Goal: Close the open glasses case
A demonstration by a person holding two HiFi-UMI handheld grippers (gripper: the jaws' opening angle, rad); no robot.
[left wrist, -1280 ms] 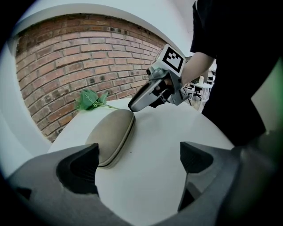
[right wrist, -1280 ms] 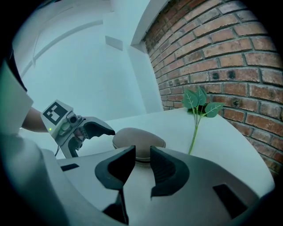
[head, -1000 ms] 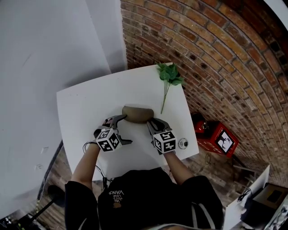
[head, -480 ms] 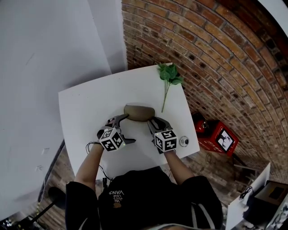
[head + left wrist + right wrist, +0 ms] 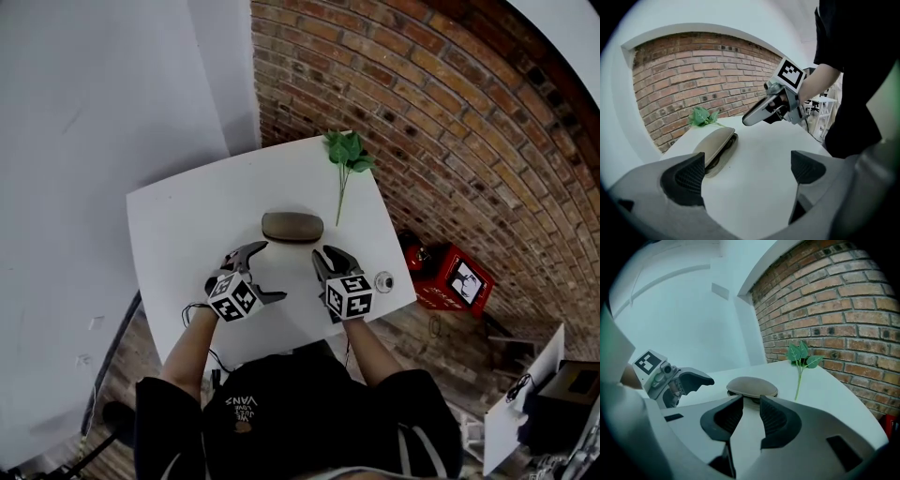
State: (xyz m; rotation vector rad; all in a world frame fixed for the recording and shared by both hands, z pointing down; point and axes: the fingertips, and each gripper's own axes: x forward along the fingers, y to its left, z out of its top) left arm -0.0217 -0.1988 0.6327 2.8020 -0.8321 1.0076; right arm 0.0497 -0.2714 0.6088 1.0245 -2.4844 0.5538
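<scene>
The brown glasses case lies in the middle of the white table, its lid down with a thin dark gap along the edge in the left gripper view. My left gripper hovers just short of the case's left end, jaws wide open and empty. My right gripper hangs just short of the case's right end, clear of it. Its jaws have just been closing and stand a narrow gap apart with nothing between them. The case shows beyond them.
A green leaf sprig lies at the far right corner of the table. A small round silver object sits near the right edge. A brick wall runs along the right, with a red box on the floor.
Both grippers have drawn back from the ends of the case toward the person and lifted a little. The case stays in place with its lid down.
</scene>
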